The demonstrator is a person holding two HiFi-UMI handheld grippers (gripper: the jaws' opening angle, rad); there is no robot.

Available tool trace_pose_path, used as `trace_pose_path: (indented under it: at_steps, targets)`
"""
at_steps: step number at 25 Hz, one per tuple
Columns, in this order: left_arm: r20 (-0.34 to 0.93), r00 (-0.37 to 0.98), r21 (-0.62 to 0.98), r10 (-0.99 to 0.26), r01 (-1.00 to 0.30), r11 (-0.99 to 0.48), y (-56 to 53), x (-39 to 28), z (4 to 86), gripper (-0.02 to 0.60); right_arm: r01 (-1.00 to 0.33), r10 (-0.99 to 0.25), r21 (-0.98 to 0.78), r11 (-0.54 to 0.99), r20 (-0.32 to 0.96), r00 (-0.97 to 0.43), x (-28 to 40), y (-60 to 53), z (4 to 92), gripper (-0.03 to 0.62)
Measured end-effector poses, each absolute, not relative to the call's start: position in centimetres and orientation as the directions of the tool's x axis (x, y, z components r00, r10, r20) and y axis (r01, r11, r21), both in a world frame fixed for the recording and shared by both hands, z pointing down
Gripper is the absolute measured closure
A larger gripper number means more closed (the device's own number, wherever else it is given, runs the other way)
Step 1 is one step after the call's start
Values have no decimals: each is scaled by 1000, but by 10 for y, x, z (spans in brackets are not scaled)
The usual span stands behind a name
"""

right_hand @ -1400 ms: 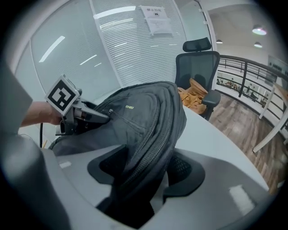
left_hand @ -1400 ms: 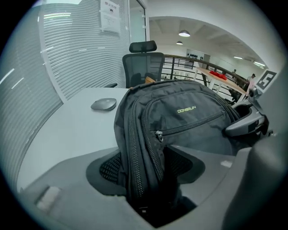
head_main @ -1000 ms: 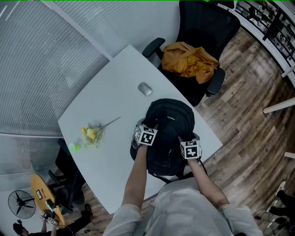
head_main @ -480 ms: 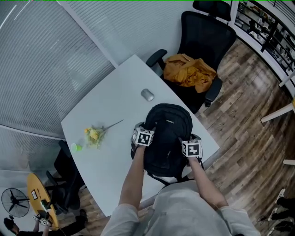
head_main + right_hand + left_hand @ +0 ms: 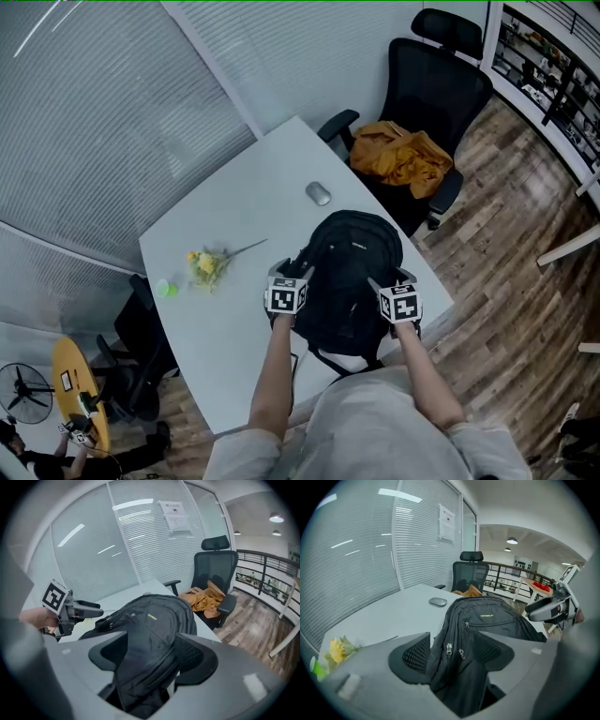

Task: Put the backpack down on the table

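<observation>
A black backpack (image 5: pixel 352 277) lies on the white table (image 5: pixel 216 244) near its front right edge. My left gripper (image 5: pixel 291 270) hovers at the pack's left side, my right gripper (image 5: pixel 389 278) at its right side. In the left gripper view the jaws (image 5: pixel 452 651) stand wide, and the pack's zipped front (image 5: pixel 487 620) shows in the gap without either pad pressing it. The right gripper (image 5: pixel 152 656) has just been opening; its jaws are spread wide over the backpack (image 5: pixel 150 620), which fills the gap but is not clamped.
A grey mouse (image 5: pixel 319 194) lies beyond the pack. Yellow flowers (image 5: pixel 208 265) and a small green item (image 5: pixel 167 288) sit at the table's left. A black office chair (image 5: pixel 441 84) holds an orange cloth (image 5: pixel 403 159). Glass walls with blinds stand behind; wooden floor lies to the right.
Both grippers have lifted and drawn back from the backpack, the left one shifting off its left side. The backpack stays lying on the table.
</observation>
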State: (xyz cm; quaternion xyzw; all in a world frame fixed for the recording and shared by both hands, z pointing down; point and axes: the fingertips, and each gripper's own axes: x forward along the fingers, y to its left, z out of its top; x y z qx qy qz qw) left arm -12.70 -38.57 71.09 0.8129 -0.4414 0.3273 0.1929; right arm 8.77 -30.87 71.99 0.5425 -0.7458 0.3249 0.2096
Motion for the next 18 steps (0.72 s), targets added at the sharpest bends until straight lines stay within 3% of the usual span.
trace_pose_path:
  at_steps: [5,18]
  targets:
    - [651,419,81,-632,-867,-491,-355,-133,694,282,-927,-649,-235,293,663,-373,65,-304,715,281]
    - [546,420,204,-725,-906,-371,-295,-138,671,304,-894,-670,-289,343,591,-449,39,-297,710,299]
